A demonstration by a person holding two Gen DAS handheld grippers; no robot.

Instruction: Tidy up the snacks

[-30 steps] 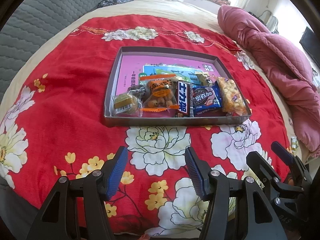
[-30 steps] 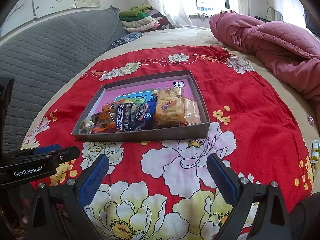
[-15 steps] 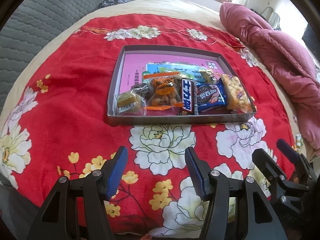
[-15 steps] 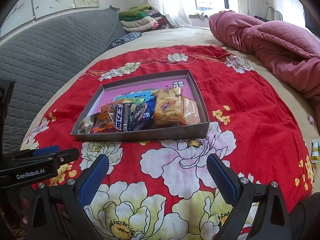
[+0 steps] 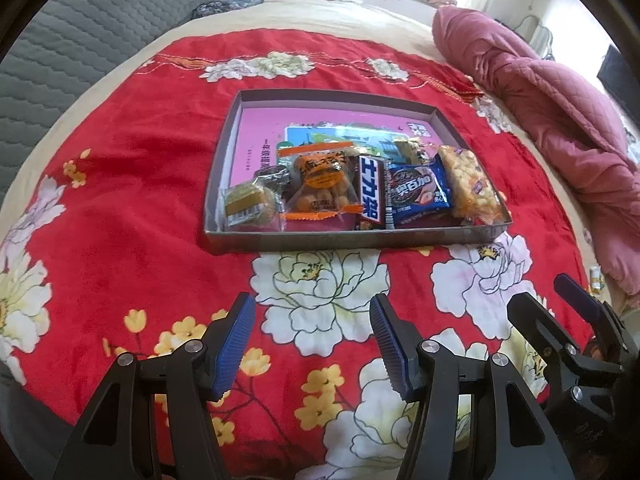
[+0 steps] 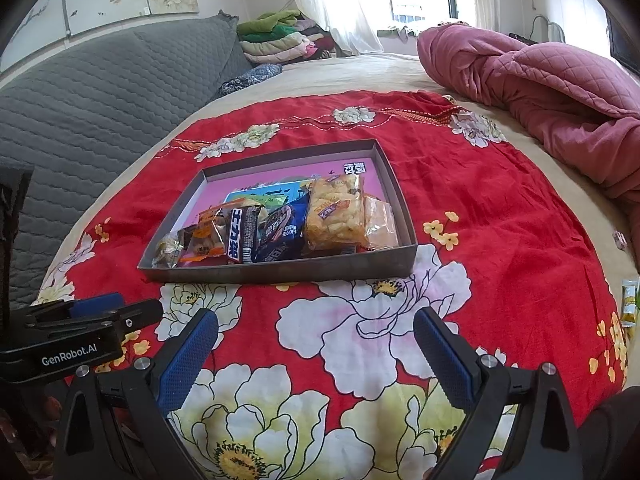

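A shallow grey tray [image 5: 340, 240] with a pink floor lies on the red flowered cloth. Along its near wall lie a small cake pack [image 5: 244, 204], an orange packet [image 5: 320, 186], a chocolate bar [image 5: 370, 194], a blue cookie pack [image 5: 418, 192] and a yellow puffed bar [image 5: 470, 186]. My left gripper [image 5: 312, 320] hovers open over the cloth short of the tray, nothing between its blue pads. My right gripper [image 6: 316, 326] stands wider open, also short of the tray [image 6: 300, 272], and holds nothing. The right wrist view shows the same snack row [image 6: 280, 232].
The red cloth [image 6: 480, 200] covers a bed. A pink quilt [image 6: 540, 92] is heaped at the right and a grey padded headboard [image 6: 100, 100] runs along the left. One small packet [image 6: 630, 300] lies off the cloth at the right edge. Folded clothes [image 6: 280, 36] are stacked at the back.
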